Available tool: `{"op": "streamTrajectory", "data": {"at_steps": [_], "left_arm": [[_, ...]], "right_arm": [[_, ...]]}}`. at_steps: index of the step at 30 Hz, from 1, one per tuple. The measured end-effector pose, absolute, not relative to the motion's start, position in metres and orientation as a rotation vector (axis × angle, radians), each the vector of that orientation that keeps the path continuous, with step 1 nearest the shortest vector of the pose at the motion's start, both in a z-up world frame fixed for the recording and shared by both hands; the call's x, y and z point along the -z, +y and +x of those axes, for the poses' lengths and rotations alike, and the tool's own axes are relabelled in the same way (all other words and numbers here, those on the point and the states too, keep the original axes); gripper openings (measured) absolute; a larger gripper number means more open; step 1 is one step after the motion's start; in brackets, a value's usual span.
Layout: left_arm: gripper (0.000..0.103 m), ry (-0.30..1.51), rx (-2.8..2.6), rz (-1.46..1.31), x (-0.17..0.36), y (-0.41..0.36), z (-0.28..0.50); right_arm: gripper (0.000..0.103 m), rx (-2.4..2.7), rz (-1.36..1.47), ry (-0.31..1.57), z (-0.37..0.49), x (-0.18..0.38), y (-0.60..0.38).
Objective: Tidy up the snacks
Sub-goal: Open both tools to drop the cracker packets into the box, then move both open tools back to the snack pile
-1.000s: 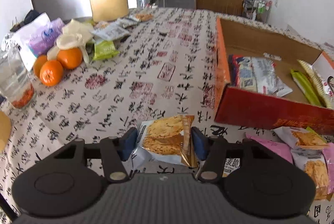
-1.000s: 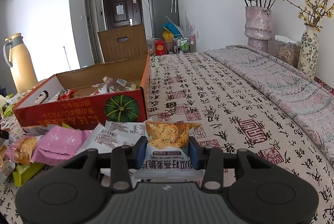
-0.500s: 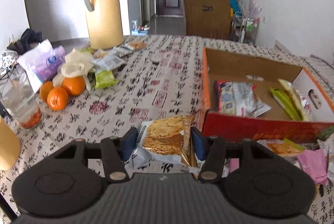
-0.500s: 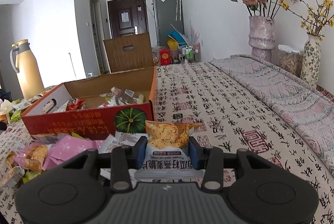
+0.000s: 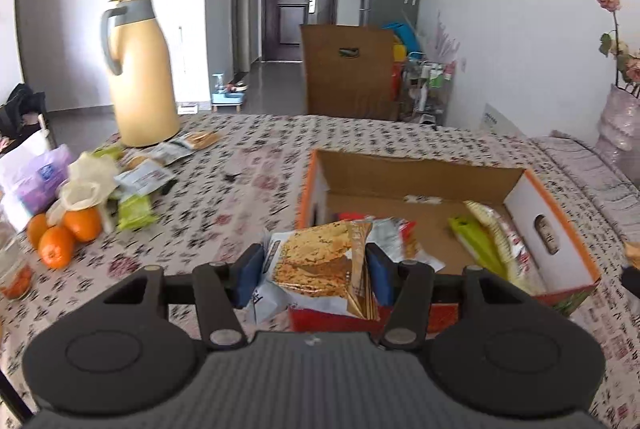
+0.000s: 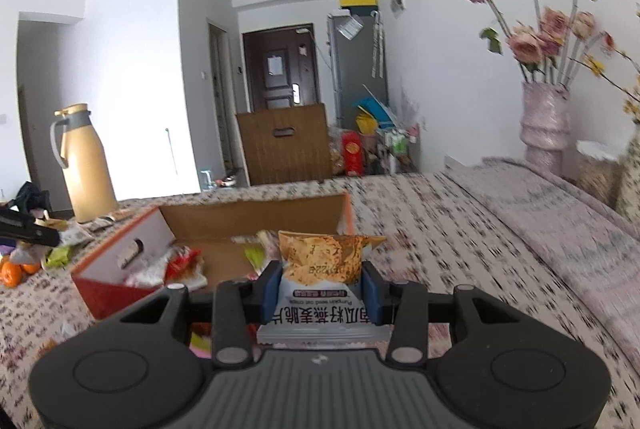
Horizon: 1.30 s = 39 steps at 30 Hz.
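Observation:
My left gripper [image 5: 312,279] is shut on a crisp packet [image 5: 320,265] with a golden edge, held in the air above the near wall of the open orange cardboard box [image 5: 560,225]. My right gripper [image 6: 320,287] is shut on a white and orange crisp packet [image 6: 320,277], lifted over the near side of the same box [image 6: 120,249]. Several snack packets lie on the box floor [image 5: 492,241]. Loose packets [image 5: 140,177] remain on the patterned tablecloth at the left.
A tall yellow thermos [image 5: 140,69] stands at the table's far left, with oranges [image 5: 64,233] and a purple tissue pack [image 5: 36,181] nearer. A vase of dried roses [image 6: 546,125] stands at the far right. The left gripper's tip [image 6: 28,231] shows at the right wrist view's left edge.
Both grippers have risen off the table with their packets and now hang over the box; the loose packets that lay beside them have dropped out of sight.

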State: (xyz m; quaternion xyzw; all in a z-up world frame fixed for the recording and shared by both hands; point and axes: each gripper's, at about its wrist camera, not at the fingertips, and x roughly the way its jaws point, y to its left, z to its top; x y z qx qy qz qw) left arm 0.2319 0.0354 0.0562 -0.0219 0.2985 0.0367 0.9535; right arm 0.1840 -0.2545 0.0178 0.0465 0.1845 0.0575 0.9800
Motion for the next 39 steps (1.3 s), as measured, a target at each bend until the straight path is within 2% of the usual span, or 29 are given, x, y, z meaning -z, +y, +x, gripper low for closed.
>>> {"op": "streamTrajectory", "data": {"at_steps": [11, 21, 24, 28, 29, 30, 31, 32, 33, 34, 39], "left_arm": [[0.056, 0.584, -0.046, -0.042, -0.053, 0.003, 0.285], [0.056, 0.612, -0.025, -0.026, -0.02, 0.001, 0.309], [0.06, 0.598, -0.008, -0.019, -0.019, 0.0, 0.305], [0.077, 0.568, -0.009, -0.016, -0.021, -0.002, 0.298], [0.08, 0.559, -0.003, -0.018, -0.022, -0.003, 0.295], [0.088, 0.552, -0.002, -0.02, -0.024, -0.003, 0.295], [0.1, 0.542, -0.005, -0.021, -0.025, -0.003, 0.293], [0.103, 0.531, -0.014, -0.022, -0.026, -0.004, 0.291], [0.103, 0.521, -0.019, -0.023, -0.026, -0.004, 0.29], [0.103, 0.518, -0.013, -0.024, -0.027, -0.004, 0.29], [0.103, 0.515, -0.009, -0.017, -0.027, -0.006, 0.289]], "right_arm": [[0.041, -0.206, 0.055, 0.337, 0.26, -0.033, -0.225], [0.041, -0.234, 0.069, 0.408, 0.292, -0.003, -0.214], [0.041, -0.246, 0.065, 0.421, 0.292, 0.0, -0.212], [0.043, -0.241, 0.083, 0.432, 0.292, 0.004, -0.218], [0.05, -0.242, 0.088, 0.435, 0.291, 0.005, -0.219], [0.056, -0.24, 0.092, 0.433, 0.291, 0.004, -0.221], [0.071, -0.234, 0.095, 0.426, 0.29, 0.004, -0.222], [0.092, -0.23, 0.099, 0.419, 0.289, 0.004, -0.223], [0.1, -0.224, 0.105, 0.409, 0.288, 0.003, -0.224], [0.103, -0.22, 0.11, 0.4, 0.287, 0.002, -0.225], [0.103, -0.207, 0.12, 0.387, 0.288, 0.001, -0.227]]}}
